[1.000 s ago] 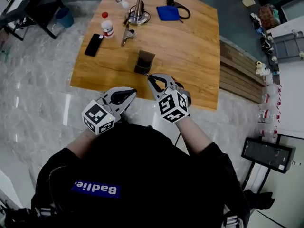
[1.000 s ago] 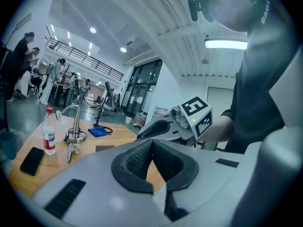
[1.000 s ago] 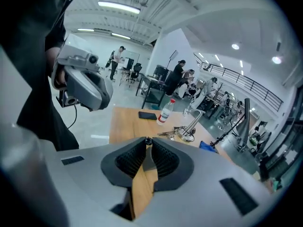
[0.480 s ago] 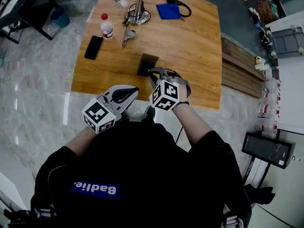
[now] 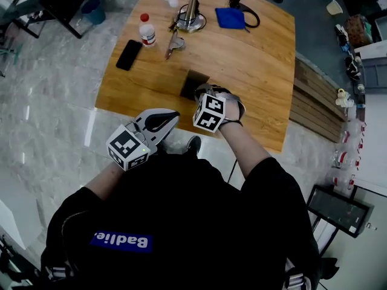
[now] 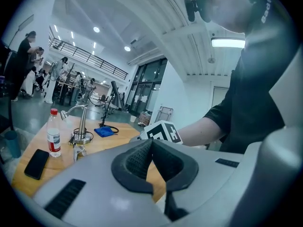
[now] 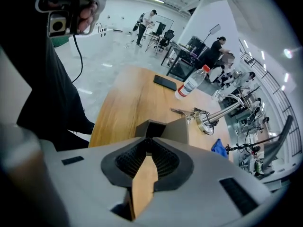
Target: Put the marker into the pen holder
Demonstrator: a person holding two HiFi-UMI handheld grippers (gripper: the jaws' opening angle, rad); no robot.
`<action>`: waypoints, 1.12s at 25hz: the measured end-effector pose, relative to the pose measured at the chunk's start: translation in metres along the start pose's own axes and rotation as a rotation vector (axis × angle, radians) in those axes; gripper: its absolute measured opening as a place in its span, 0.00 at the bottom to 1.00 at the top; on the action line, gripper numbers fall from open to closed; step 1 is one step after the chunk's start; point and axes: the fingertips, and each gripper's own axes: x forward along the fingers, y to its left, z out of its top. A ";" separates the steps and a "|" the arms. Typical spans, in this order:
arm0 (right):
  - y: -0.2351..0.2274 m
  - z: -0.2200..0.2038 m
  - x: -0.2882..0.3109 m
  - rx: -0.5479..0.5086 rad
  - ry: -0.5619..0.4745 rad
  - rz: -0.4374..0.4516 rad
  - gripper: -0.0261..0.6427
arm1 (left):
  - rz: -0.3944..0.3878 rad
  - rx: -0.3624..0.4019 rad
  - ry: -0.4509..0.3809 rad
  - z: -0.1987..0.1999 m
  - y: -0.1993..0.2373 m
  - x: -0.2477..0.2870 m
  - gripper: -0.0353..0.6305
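A dark square pen holder [image 5: 193, 83] stands on the wooden table [image 5: 254, 65] near its front edge; in the right gripper view the pen holder [image 7: 163, 129] sits just past my jaw tips. My right gripper [image 5: 203, 93] hangs over the holder's near rim, tilted down. Its jaws [image 7: 148, 141] are pinched together, shut on the marker, of which only a sliver shows at the tips. My left gripper [image 5: 174, 114] hovers off the table's front edge, left of the right one. It [image 6: 151, 144] is shut with nothing in it.
Farther back on the table lie a black phone [image 5: 129, 54], a small bottle with a red cap [image 5: 146, 29], a metal clip [image 5: 174, 44], a metal desk lamp [image 5: 191, 12] and a blue cloth [image 5: 231, 18]. A wooden bench [image 5: 311, 101] stands right of the table.
My right gripper has moved forward from the table's front edge to over the pen holder and tilted downward. The left gripper has hardly moved.
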 end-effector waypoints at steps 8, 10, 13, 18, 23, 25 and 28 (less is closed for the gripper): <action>-0.001 0.003 0.022 -0.062 0.010 0.051 0.11 | 0.034 -0.019 0.002 -0.006 0.003 0.005 0.07; 0.000 0.002 0.026 -0.067 0.015 0.059 0.11 | 0.039 -0.023 0.008 -0.009 0.003 0.005 0.07; 0.002 -0.001 0.032 -0.074 0.025 0.064 0.11 | 0.042 -0.026 -0.003 -0.006 0.004 0.005 0.07; 0.005 -0.003 0.039 -0.071 0.026 0.068 0.11 | 0.041 -0.023 -0.003 -0.006 0.003 0.005 0.07; 0.005 -0.001 0.038 -0.047 0.012 0.063 0.14 | 0.039 -0.025 0.015 -0.009 0.004 0.004 0.07; 0.002 0.000 0.032 -0.035 0.002 0.052 0.17 | 0.033 -0.026 0.017 -0.009 0.003 0.004 0.07; -0.001 0.000 0.017 -0.017 -0.008 0.032 0.19 | 0.020 -0.027 0.018 -0.008 0.000 0.006 0.07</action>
